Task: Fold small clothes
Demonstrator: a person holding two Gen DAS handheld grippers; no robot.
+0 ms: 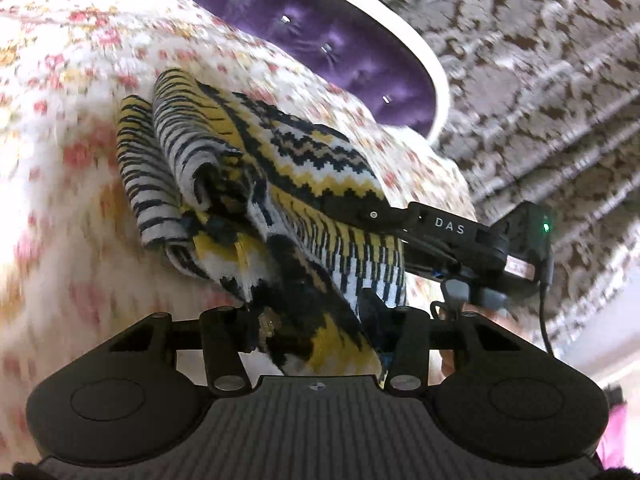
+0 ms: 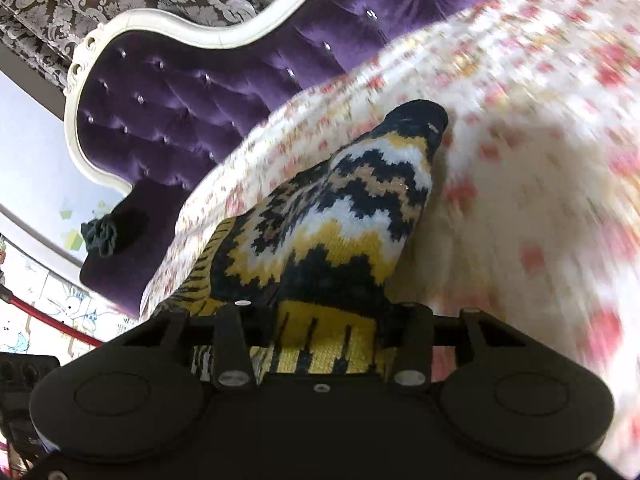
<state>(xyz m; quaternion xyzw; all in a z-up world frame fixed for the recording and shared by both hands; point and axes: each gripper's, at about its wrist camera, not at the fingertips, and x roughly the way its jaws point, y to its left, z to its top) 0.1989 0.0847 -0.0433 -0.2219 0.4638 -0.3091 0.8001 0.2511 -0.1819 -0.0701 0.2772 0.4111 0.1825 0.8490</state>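
Observation:
A knitted garment (image 1: 304, 168) with yellow, black and white zigzags and stripes lies bunched on a floral bedspread (image 1: 80, 120). Its near part rises off the bed into my left gripper (image 1: 316, 320), whose jaws are shut on the cloth; the fingertips are hidden under it. From the right, my right gripper (image 1: 376, 216) clamps the garment's right edge. In the right wrist view the garment (image 2: 340, 208) runs from between the jaws of my right gripper (image 2: 324, 320) out to a dark tip resting on the bedspread (image 2: 540, 160).
A purple tufted headboard (image 2: 192, 100) with a white carved frame (image 2: 80, 80) stands behind the bed. A brown and silver patterned curtain (image 1: 540, 80) hangs beyond it. A dark bundle (image 2: 100, 236) sits at the headboard's lower end.

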